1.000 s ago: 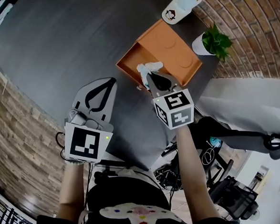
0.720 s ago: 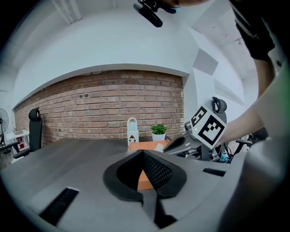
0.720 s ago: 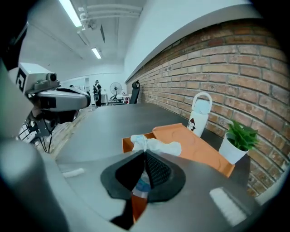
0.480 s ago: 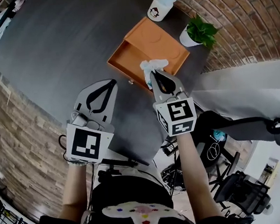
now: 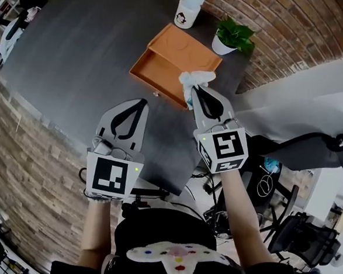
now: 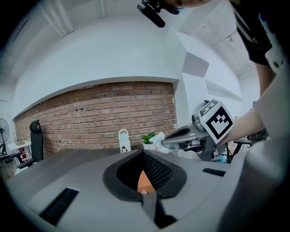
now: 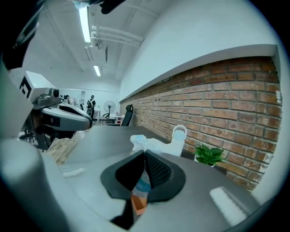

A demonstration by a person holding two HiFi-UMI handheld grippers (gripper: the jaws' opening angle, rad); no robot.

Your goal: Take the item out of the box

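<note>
An orange box (image 5: 177,54) with its drawer pulled out lies on the dark table (image 5: 78,58) near the brick wall. My right gripper (image 5: 198,89) hangs above the drawer's near corner, shut on a crumpled white and pale blue item (image 5: 194,78). In the right gripper view the item (image 7: 147,143) sticks out past the closed tips, with the box (image 7: 138,205) far below. My left gripper (image 5: 138,103) is shut on nothing, off to the left of the box. The left gripper view shows the right gripper (image 6: 179,136) with the item (image 6: 158,141), and the box (image 6: 144,181) below.
A white lidded container with a penguin picture (image 5: 187,8) and a small potted plant (image 5: 229,36) stand behind the box by the brick wall. The table's near edge lies under my grippers. A black office chair (image 5: 313,153) stands to the right.
Both grippers have risen. The right one has lifted the white item up from the drawer and stays shut on it. The left stays shut on nothing.
</note>
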